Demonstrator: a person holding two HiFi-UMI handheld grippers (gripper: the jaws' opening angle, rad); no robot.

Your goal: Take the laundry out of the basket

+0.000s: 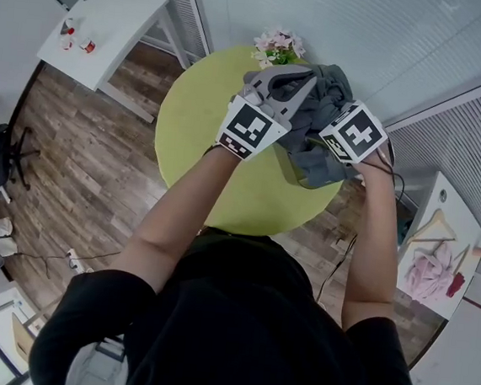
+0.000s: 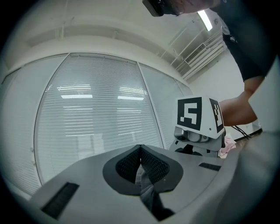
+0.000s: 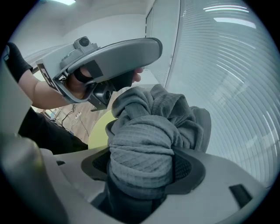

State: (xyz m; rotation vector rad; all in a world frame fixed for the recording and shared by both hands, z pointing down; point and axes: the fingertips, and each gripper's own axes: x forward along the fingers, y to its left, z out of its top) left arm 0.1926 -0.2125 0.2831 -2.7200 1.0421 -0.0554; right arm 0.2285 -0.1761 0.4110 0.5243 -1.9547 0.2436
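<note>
Garment (image 1: 334, 80) bunched between both claws above table (image 1: 196, 145): right gripper (image 3: 142, 168) clamps a thick wad, left gripper (image 2: 141, 168) pinches a thin fold.

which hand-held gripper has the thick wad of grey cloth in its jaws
The right hand-held gripper: its jaws stand wide around a thick roll of the cloth. The left hand-held gripper pinches only a thin fold, jaws nearly together.
</note>
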